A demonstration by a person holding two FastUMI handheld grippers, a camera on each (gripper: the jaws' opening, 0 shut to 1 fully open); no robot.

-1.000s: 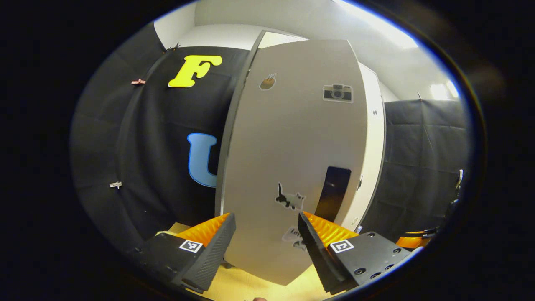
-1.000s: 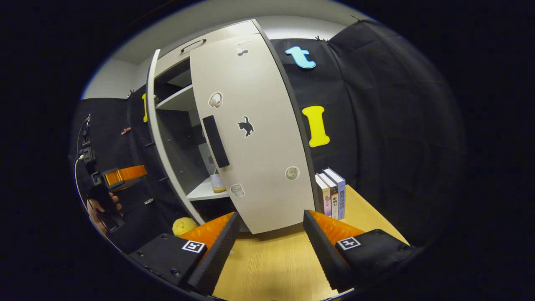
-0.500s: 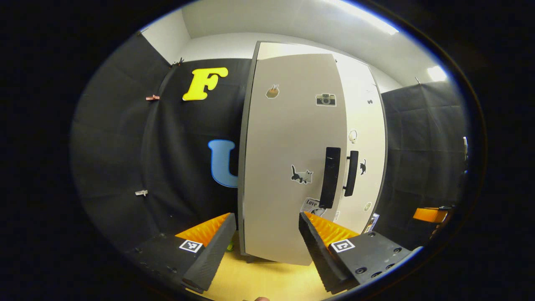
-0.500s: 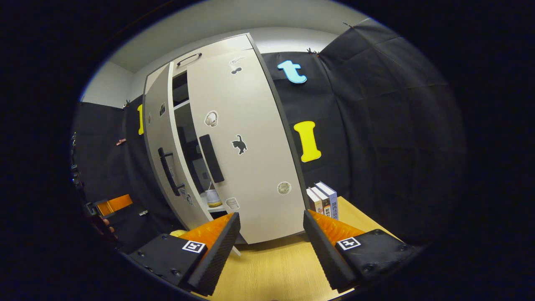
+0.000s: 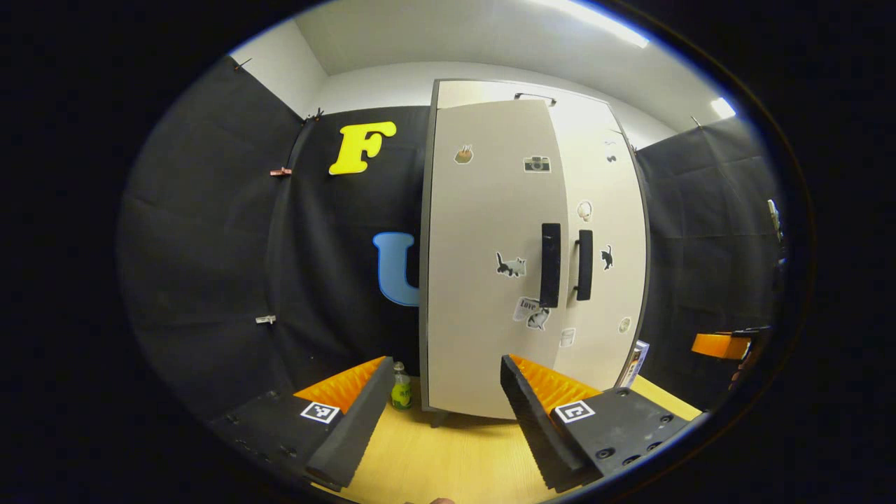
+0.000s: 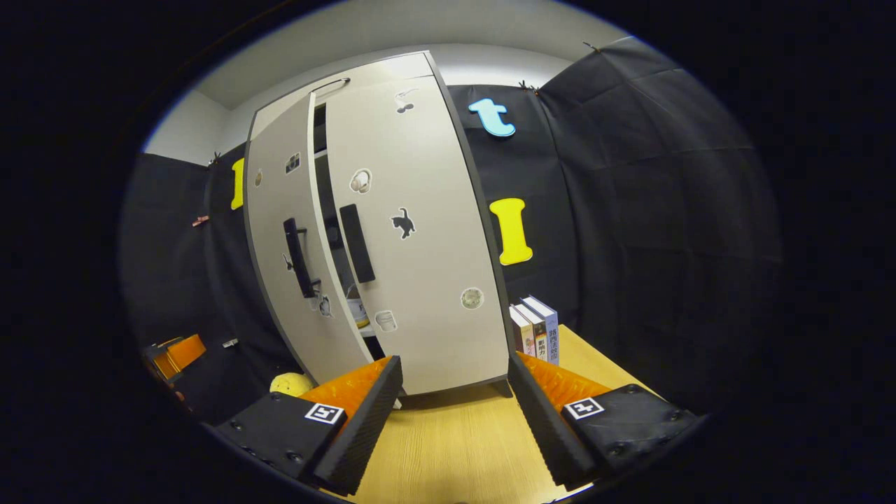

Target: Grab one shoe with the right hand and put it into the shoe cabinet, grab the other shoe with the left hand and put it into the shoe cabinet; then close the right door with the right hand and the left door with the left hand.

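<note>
My left gripper (image 5: 441,420) hangs spread and empty over the desk (image 5: 455,462), back from the shoe cabinet (image 5: 490,94), holding nothing. At the cabinet's left front corner a small green bottle (image 5: 400,386) stands on the desk. The left door (image 5: 486,280) looks nearly swung home in the left gripper view, its black handle (image 5: 550,264) just beside the right door's handle (image 5: 584,264).

From the right gripper view the left door stands a little proud of the right door (image 6: 420,231), with a dark slit (image 6: 323,189) between them where a shelf edge and a pale object inside show. So I judge the left door is the step in hand and not quite finished. The shoes are not visible; I take them to be inside, though I cannot confirm it. A yellow ball (image 6: 291,383) lies on the desk near the cabinet's front corner, and some books (image 6: 535,332) stand against the cabinet's right side.

My right gripper (image 6: 455,420) is also spread and carries nothing.

To do it well, I would lay a flat left finger (image 5: 353,423) on the door face near its handle edge and press straight in, slowly, until the fronts sit flush, keeping clear of the bottle.
</note>
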